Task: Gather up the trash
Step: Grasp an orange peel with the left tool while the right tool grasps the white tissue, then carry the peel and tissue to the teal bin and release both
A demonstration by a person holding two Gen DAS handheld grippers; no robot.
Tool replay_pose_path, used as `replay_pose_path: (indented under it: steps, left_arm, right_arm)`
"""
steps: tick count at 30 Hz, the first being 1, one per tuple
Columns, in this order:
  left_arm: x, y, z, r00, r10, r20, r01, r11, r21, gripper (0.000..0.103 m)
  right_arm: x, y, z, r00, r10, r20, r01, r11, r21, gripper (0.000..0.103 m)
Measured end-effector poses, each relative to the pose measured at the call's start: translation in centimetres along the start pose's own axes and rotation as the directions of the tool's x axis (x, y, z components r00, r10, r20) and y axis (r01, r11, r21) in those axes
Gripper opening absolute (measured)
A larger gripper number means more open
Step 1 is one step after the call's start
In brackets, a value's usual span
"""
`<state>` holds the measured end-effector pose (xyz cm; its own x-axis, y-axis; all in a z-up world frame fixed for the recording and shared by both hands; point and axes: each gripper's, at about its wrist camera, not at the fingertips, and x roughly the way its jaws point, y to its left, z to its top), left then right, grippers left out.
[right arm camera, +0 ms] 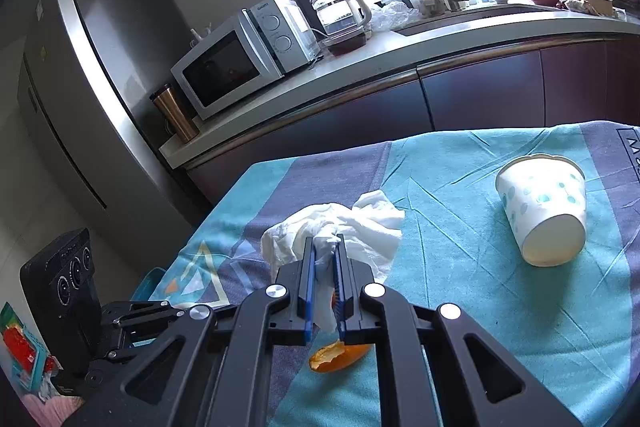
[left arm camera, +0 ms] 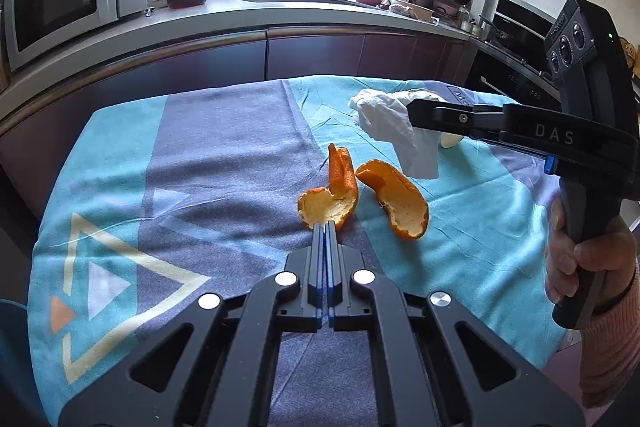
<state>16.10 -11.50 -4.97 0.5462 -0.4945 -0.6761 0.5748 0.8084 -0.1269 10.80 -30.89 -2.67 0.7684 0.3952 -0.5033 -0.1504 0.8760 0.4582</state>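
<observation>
On the left, the left gripper (left arm camera: 325, 225) is squeezed shut on the edge of one orange peel (left arm camera: 330, 201), which rests on the cloth (left arm camera: 200, 155). A second peel (left arm camera: 396, 201) lies just beside it, a little to the right, and is not touched. Further right, the tissue (right arm camera: 340, 227) is held up off the cloth by the right gripper (right arm camera: 323, 241), whose blue pads are pinched on a bunch of it. At the far right, the paper cup (right arm camera: 542, 209) lies on its side on the cloth, well apart from both grippers.

The picking-up step seems to be in hand: two bits of trash are gripped, and two are left. Next, the peel and tissue would likely need to be lifted and carried to a bin. A soft, steady grip is called for, since the peel is held only by its rim and could slip out.

No bin can be seen in either view, so the drop spot cannot be told. In the left view the cup is mostly hidden behind the right gripper and tissue. In the right view one peel is partly covered by the gripper, and which peel it is cannot be told.
</observation>
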Motion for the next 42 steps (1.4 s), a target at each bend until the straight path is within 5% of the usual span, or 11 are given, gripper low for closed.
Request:
replay_pose_path:
  steps: [3, 10, 13, 21, 29, 35, 42]
  left_arm:
    - [0.6, 0.4, 0.1, 1.0, 0.005, -0.01, -0.006, 1.0, -0.014, 0.037]
    - [4.4, 1.3, 1.3, 0.997, 0.003, -0.076, -0.008, 0.998, -0.062, 0.037]
    - [5.4, 1.6, 1.8, 0.996, -0.008, -0.089, 0.001, 0.997, -0.081, 0.035]
    - [5.5, 0.5, 2.1, 0.996, -0.017, -0.087, 0.013, 0.999, -0.052, 0.002]
    - [4.6, 0.0, 1.4, 0.996, -0.029, -0.082, 0.027, 0.999, -0.029, 0.002]
    - [5.7, 0.5, 1.7, 0.994, -0.032, -0.107, 0.026, 0.998, -0.057, 0.021]
    - [5.8, 0.5, 1.6, 0.994, -0.045, -0.1, 0.039, 0.997, -0.061, 0.004]
  right_arm:
    - [-0.1, -0.1, -0.2, 1.0, 0.001, -0.002, -0.001, 1.0, 0.011, 0.008]
    - [0.0, -0.5, -0.3, 1.0, 0.008, -0.003, -0.007, 1.0, 0.029, 0.008]
    - [0.0, -0.7, -0.3, 1.0, 0.016, 0.001, -0.016, 0.999, 0.041, 0.008]
    - [0.4, -0.9, -0.5, 1.0, 0.025, -0.01, -0.024, 0.999, 0.043, 0.008]
    - [0.1, -0.7, -0.6, 1.0, 0.019, -0.004, -0.019, 0.999, 0.042, 0.008]
    - [0.3, -0.5, -0.7, 1.0, 0.018, -0.006, -0.018, 0.999, 0.044, 0.008]
    - [0.2, -0.6, -0.8, 1.0, 0.018, -0.005, -0.017, 0.999, 0.047, 0.008]
